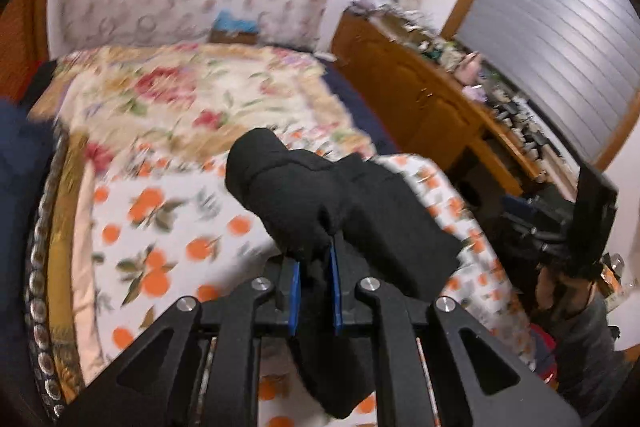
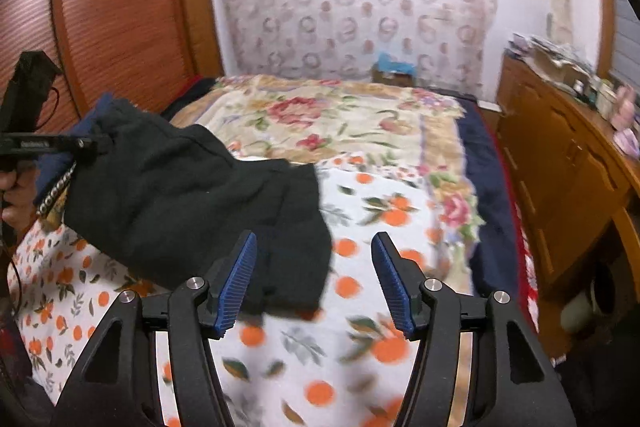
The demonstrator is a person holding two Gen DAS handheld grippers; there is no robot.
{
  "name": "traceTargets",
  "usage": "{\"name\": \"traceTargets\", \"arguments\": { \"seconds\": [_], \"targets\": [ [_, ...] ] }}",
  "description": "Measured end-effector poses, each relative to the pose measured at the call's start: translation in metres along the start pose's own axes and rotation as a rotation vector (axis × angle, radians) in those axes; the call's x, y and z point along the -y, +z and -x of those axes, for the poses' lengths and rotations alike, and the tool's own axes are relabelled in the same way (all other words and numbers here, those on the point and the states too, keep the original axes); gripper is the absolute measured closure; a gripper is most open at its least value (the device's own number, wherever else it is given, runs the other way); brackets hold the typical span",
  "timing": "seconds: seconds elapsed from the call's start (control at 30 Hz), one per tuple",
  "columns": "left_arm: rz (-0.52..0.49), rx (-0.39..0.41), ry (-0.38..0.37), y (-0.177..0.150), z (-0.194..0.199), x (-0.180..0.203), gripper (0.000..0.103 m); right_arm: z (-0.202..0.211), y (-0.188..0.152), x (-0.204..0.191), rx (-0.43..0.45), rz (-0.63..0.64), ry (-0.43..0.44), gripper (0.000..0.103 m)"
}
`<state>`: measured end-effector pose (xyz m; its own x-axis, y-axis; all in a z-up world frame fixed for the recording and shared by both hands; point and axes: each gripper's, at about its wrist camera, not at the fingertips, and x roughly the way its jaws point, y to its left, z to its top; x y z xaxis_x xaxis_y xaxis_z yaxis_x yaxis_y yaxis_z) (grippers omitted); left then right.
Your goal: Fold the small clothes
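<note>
Left hand-held gripper [image 1: 316,259] clamps black garment [image 1: 320,195] above orange-print sheet [image 1: 168,227]

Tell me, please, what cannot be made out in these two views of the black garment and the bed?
- Black garment, left wrist view: its lower part hides behind the left tool, which is shut on it; its type is unclear.
- Same garment, right wrist view: its near edge is blurred and partly behind the open right tool.
- Orange-print sheet: blurred by motion.
- Dresser top: items too small to identify.
</note>
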<state>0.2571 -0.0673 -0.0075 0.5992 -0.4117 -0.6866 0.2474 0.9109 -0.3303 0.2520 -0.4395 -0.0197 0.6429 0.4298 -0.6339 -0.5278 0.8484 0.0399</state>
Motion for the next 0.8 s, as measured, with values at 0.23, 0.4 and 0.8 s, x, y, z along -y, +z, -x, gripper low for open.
{"name": "traceTargets", "arguments": {
  "seconds": [0.23,0.4,0.8],
  "targets": [
    [-0.023,-0.032,0.055,-0.029,-0.022,-0.007,0.094,-0.081,0.025,-0.008,-0.104,0.0,0.036,0.042],
    [-0.054,-0.045,0.082,-0.035,-0.033,-0.01,0.093,-0.121,0.031,0.011,-0.16,-0.106,0.088,0.042],
    [-0.04,-0.079,0.058,-0.041,-0.054,-0.025,0.092,-0.148,0.035,-0.001,-0.22,-0.114,0.118,0.027]
  ]
}}
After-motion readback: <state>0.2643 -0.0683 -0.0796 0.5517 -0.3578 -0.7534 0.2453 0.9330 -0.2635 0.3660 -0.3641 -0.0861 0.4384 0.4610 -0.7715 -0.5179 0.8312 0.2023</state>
